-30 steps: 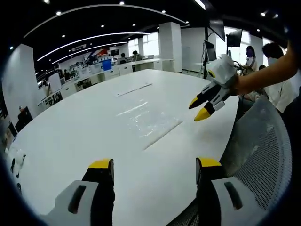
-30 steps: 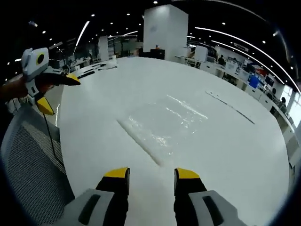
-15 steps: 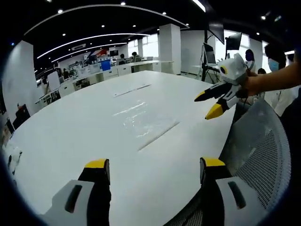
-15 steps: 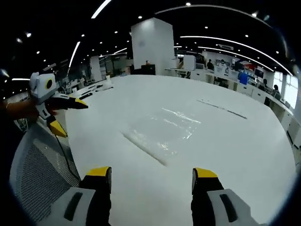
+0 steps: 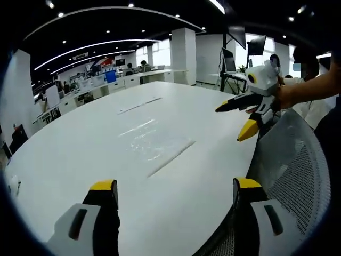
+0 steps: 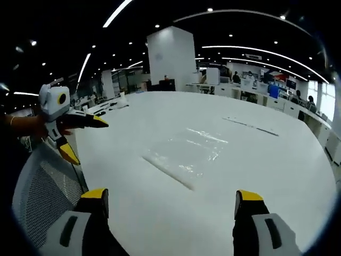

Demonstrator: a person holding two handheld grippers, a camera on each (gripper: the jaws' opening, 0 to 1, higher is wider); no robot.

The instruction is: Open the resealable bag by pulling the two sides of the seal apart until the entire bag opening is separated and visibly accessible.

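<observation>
Fingers of both the left gripper [image 5: 173, 194] and the right gripper [image 6: 171, 201] are spread wide, nothing grasped. Flat on the white desk [image 5: 80, 138] the clear resealable bag [image 5: 154, 143] is seen at 12 o'clock, well apart from both, its seal strip [image 6: 168, 173] facing them, running crosswise.

The table [image 5: 69, 144] is plain white, glossy under the ceiling lights. On it the resealable bag [image 5: 154, 143] is clear and colourless (a faint sheen of wrinkles marks it out). The left gripper [image 5: 170, 194] and right gripper [image 6: 169, 200] have black jaws tipped in yellow on grey-white bodies. The chair back [image 5: 298, 176] is pale grey mesh.
</observation>
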